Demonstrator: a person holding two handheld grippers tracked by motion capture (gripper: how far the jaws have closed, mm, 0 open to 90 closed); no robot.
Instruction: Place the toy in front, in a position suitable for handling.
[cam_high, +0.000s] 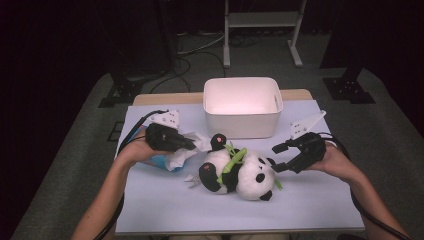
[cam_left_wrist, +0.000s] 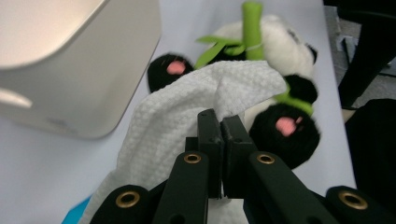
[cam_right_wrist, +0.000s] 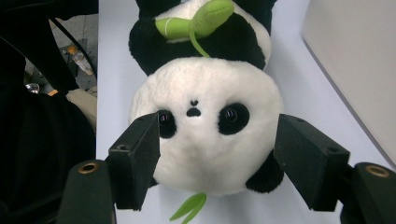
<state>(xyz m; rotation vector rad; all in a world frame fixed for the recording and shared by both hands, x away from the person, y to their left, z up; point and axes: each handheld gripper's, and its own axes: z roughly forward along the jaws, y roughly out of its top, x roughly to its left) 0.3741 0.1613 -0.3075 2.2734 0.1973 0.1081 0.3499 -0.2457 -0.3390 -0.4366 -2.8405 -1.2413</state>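
A panda plush (cam_high: 240, 172) lies on its back at the middle of the table, a green bamboo stalk (cam_high: 232, 162) across its chest. My left gripper (cam_high: 192, 145) is shut on a white paper towel (cam_high: 179, 158), held up just left of the panda's feet. In the left gripper view the jaws (cam_left_wrist: 220, 123) pinch the towel (cam_left_wrist: 187, 112), with the panda (cam_left_wrist: 280, 51) behind it. My right gripper (cam_high: 276, 157) stands open at the panda's head. In the right gripper view (cam_right_wrist: 217, 144) its jaws flank the head (cam_right_wrist: 205, 84) on both sides without pressing on it.
A white bin (cam_high: 240, 80) stands at the back middle of the table, close behind the panda; its wall (cam_left_wrist: 70, 60) looms near the left gripper. A blue pack (cam_high: 157, 161) lies under the towel by the left hand. Stands and cables are on the floor beyond the table.
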